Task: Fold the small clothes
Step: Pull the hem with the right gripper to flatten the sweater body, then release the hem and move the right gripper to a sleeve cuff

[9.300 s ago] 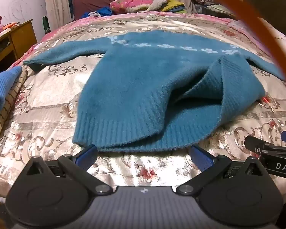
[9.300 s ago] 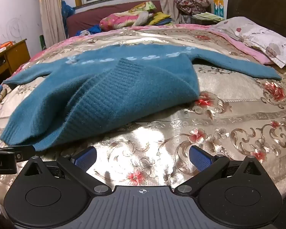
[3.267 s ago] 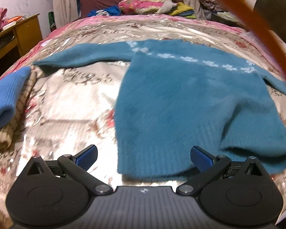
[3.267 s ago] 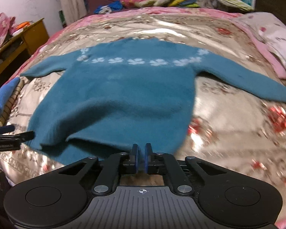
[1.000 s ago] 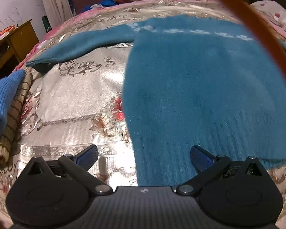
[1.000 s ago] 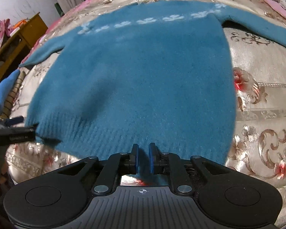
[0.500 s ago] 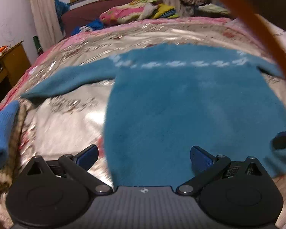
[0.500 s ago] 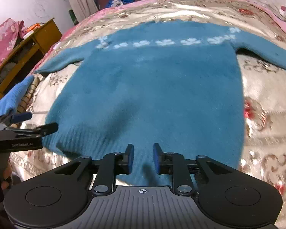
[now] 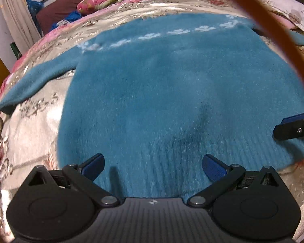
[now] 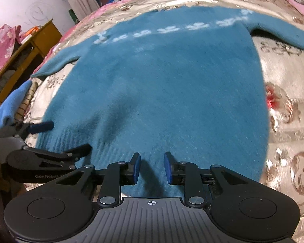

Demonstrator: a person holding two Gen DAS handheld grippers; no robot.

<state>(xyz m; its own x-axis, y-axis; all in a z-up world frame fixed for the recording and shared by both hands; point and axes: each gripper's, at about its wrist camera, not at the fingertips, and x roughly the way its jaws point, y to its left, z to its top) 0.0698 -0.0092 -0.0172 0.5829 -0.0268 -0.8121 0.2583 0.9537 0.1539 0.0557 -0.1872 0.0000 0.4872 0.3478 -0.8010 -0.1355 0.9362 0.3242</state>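
Note:
A teal sweater with a row of white flowers across the chest lies spread flat on the bed, sleeves out to both sides. My left gripper stands wide open just above the ribbed hem, nothing between its fingers. In the right wrist view the sweater fills the middle. My right gripper hangs over the hem with its blue pads a small way apart, pressing on nothing. The left gripper shows at the hem's left corner. One of the right gripper's fingers pokes in at the right edge.
The bed wears a shiny floral cover. A folded light blue cloth on a striped one lies at the bed's left edge. A wooden cabinet stands beyond it. Pillows lie at the far end. An orange cable crosses the left wrist view.
The right gripper's pads, shut on the hem a second ago, have parted and the hem lies free. My left gripper has slid to the right, over the hem's middle.

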